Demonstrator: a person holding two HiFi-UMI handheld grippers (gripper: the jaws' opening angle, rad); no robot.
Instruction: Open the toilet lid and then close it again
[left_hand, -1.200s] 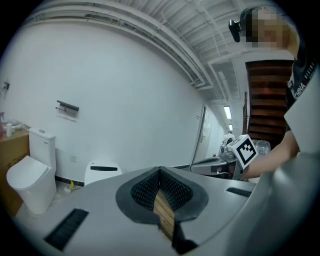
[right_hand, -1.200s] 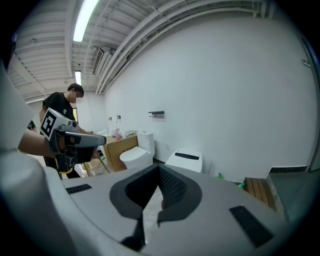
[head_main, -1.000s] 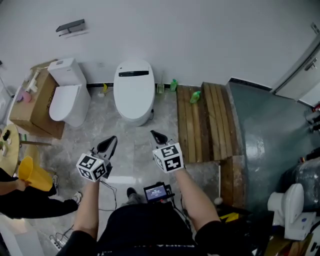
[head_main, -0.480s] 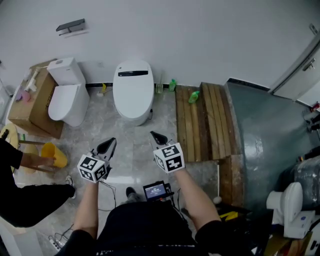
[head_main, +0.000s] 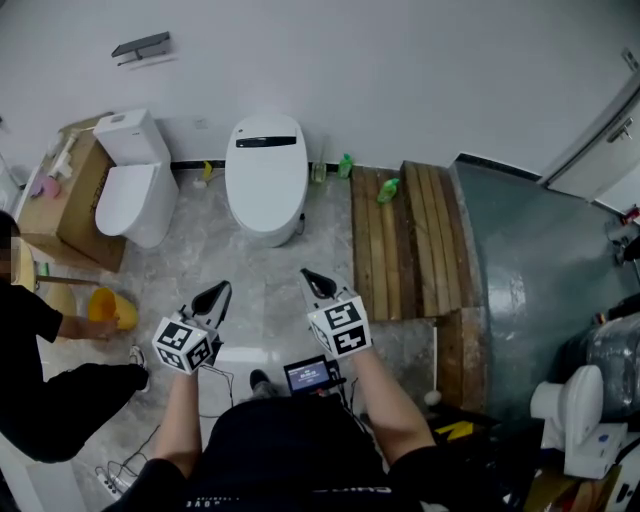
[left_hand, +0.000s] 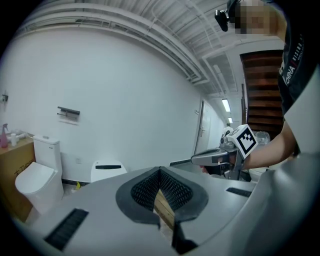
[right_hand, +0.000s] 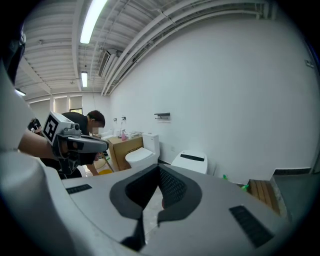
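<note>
Tankless toilet (head_main: 266, 180): sitting at far wall, lid lying closed.
Left gripper (head_main: 221, 290): hovering near, jaws pressing together, empty.
Right gripper (head_main: 309, 274): jaws pressing together, empty.

The toilet (head_main: 266, 175) stands against the wall (head_main: 400, 80), between a second toilet (head_main: 130, 190) on its left and a wooden platform (head_main: 400, 240) on its right. The left claw (head_main: 220, 290) and right claw (head_main: 310, 275) hang side by side, well before it.

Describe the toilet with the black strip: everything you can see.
The toilet is white, glossy like ceramic, tankless, an oval body with a black strip across the back. Its lid is down. It stands upright on the grey floor, back to the white wall. A small bottle stands close beside it.
</note>
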